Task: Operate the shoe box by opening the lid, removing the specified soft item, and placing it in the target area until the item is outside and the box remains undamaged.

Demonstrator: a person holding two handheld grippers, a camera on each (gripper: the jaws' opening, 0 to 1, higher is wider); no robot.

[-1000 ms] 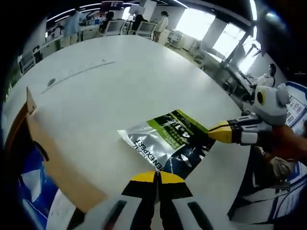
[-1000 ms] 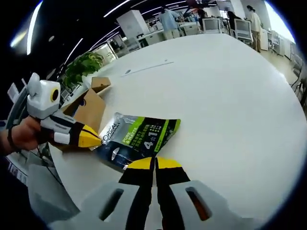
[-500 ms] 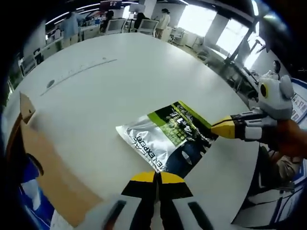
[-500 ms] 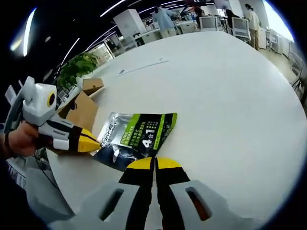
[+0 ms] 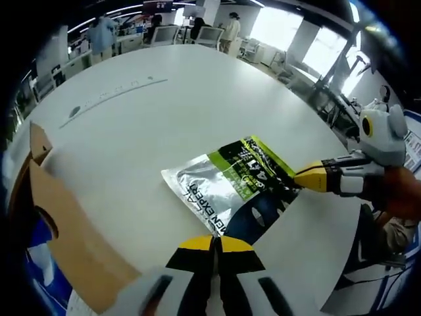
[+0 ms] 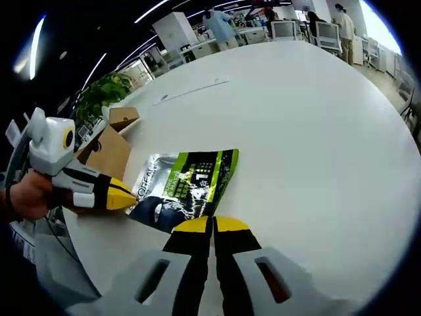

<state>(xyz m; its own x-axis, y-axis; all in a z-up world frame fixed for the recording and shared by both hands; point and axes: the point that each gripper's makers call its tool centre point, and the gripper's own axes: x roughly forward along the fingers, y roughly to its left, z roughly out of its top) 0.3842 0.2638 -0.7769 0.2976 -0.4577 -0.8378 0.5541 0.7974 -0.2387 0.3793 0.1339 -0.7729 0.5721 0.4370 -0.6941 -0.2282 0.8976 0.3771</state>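
Note:
A silver, green and dark soft pouch [image 5: 231, 191] [image 6: 184, 187] lies flat on the white table [image 5: 145, 125], outside the box. My left gripper [image 5: 215, 244] is shut, its yellow tips right at the pouch's near corner. My right gripper [image 6: 212, 225] is shut too, and its tips meet another corner. Whether either pinches the foil is hidden. The right gripper [image 5: 314, 179] comes in from the right, held by a hand. The left gripper [image 6: 117, 195] comes in from the left. The brown cardboard shoe box [image 6: 110, 146] stands open, its flap [image 5: 62, 220] raised.
The round white table [image 6: 309, 131] stretches wide beyond the pouch. A green plant [image 6: 105, 92] stands behind the box. Desks, chairs and people [image 5: 102, 33] are far off at the back. The table's edge [image 5: 329, 243] drops off close behind the right gripper.
Both views have shifted a little with the hands. The pouch stays on the table with both shut tips at its corners; the box has not moved.

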